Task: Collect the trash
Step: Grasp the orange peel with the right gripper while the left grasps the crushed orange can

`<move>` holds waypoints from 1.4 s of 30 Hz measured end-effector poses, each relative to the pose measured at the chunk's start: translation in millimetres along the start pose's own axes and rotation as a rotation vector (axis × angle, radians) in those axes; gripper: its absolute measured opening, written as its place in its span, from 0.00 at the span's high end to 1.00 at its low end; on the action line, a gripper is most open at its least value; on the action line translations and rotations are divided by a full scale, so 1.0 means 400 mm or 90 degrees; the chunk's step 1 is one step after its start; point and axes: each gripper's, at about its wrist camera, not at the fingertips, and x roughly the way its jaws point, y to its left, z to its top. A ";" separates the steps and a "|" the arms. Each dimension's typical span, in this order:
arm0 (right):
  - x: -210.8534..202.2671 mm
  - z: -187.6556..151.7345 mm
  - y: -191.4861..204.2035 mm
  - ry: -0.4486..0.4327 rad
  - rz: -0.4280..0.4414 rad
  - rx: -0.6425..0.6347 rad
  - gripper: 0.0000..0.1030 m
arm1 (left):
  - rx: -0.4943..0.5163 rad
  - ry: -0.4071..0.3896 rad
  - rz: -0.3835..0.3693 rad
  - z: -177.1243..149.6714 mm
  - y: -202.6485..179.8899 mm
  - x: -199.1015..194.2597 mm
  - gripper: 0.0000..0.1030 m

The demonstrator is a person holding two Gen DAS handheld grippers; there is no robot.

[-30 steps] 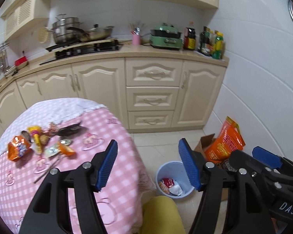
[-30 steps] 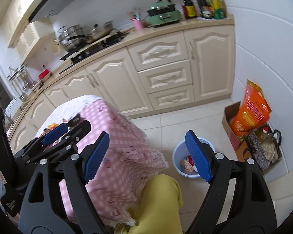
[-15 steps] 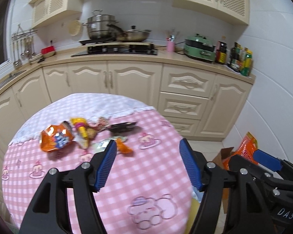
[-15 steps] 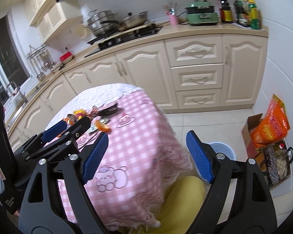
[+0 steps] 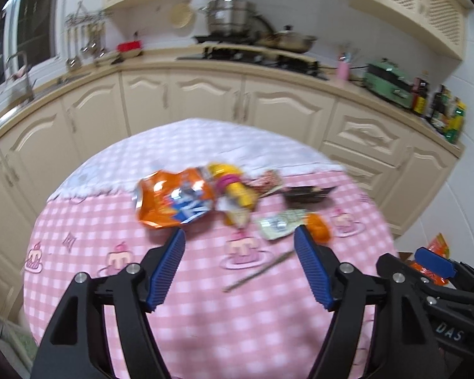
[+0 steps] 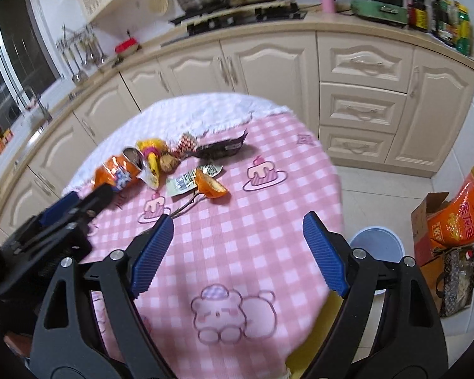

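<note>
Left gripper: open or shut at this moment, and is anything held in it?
Open and empty. The left gripper has its blue pads set wide apart above the pink checked tablecloth, with nothing between them; the orange snack bag lies just beyond.

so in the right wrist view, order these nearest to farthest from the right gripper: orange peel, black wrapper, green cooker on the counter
1. orange peel: on the pink tablecloth, ahead and left of the open right gripper.
2. black wrapper: farther back on the table, near the white cloth's edge.
3. green cooker: on the counter against the back wall, upper right.
</note>
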 end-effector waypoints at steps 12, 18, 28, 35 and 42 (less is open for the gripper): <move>0.202 0.046 0.087 0.060 0.016 -0.065 0.45 | -0.095 0.068 -0.027 0.043 0.186 0.108 0.16; 0.232 0.058 0.066 0.064 0.041 -0.054 0.75 | -0.134 0.107 -0.056 0.050 0.204 0.171 0.16; 0.151 0.083 -0.012 0.026 0.065 -0.003 0.86 | -0.126 0.116 -0.031 0.078 0.187 0.225 0.16; 0.136 0.097 -0.035 0.010 0.080 0.005 0.86 | -0.172 0.122 -0.038 0.115 0.197 0.273 0.16; 0.155 0.103 -0.051 0.015 0.086 0.020 0.86 | -0.278 0.147 -0.093 0.102 0.241 0.339 0.16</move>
